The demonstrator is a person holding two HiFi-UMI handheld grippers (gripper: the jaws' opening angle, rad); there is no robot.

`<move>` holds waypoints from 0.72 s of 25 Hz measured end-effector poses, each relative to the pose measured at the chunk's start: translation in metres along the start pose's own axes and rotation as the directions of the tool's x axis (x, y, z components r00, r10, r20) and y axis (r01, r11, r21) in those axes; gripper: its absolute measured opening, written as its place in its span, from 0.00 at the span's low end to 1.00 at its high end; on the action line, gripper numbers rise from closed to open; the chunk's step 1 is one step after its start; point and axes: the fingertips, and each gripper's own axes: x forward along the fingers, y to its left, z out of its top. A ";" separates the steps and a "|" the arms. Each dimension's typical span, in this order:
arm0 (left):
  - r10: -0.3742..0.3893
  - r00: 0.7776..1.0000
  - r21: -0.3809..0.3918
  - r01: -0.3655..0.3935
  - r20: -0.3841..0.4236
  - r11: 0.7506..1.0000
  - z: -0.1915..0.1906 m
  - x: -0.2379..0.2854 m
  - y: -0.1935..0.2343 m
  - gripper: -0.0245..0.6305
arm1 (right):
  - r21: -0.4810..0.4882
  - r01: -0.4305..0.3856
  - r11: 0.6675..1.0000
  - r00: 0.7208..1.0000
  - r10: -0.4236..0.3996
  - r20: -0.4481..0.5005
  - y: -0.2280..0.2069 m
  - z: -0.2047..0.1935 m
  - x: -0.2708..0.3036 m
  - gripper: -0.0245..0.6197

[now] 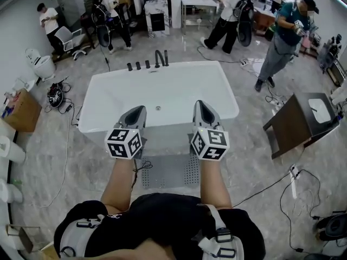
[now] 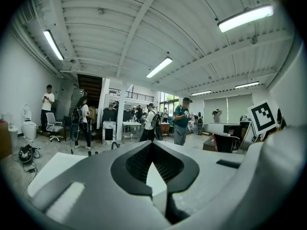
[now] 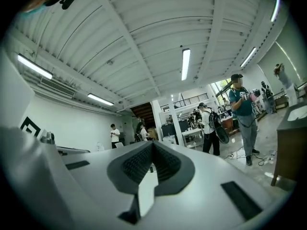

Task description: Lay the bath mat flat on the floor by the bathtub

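Note:
A grey bath mat (image 1: 169, 171) with dotted patches lies flat on the marble floor, right against the near side of the white bathtub (image 1: 162, 93). I hold both grippers side by side above it, pointing towards the tub. The left gripper (image 1: 139, 111) has its jaws pressed together and nothing in them; in the left gripper view its tips (image 2: 152, 145) meet over the tub. The right gripper (image 1: 200, 106) is likewise shut and empty, its tips (image 3: 152, 146) touching. My arms hide the mat's left and right edges.
Black taps (image 1: 161, 58) stand on the tub's far rim. A dark cabinet (image 1: 301, 122) with a basin stands at the right, and cables (image 1: 287, 186) trail over the floor. A toilet (image 1: 41, 64) and a cardboard box (image 1: 21, 110) are at the left. Several people stand beyond the tub.

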 end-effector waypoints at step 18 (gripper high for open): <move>-0.031 1.000 0.014 0.031 -0.002 0.999 -0.006 -0.016 -0.020 0.04 | -0.005 -0.005 1.000 0.999 0.005 -0.036 0.006 -0.019 -0.023 0.05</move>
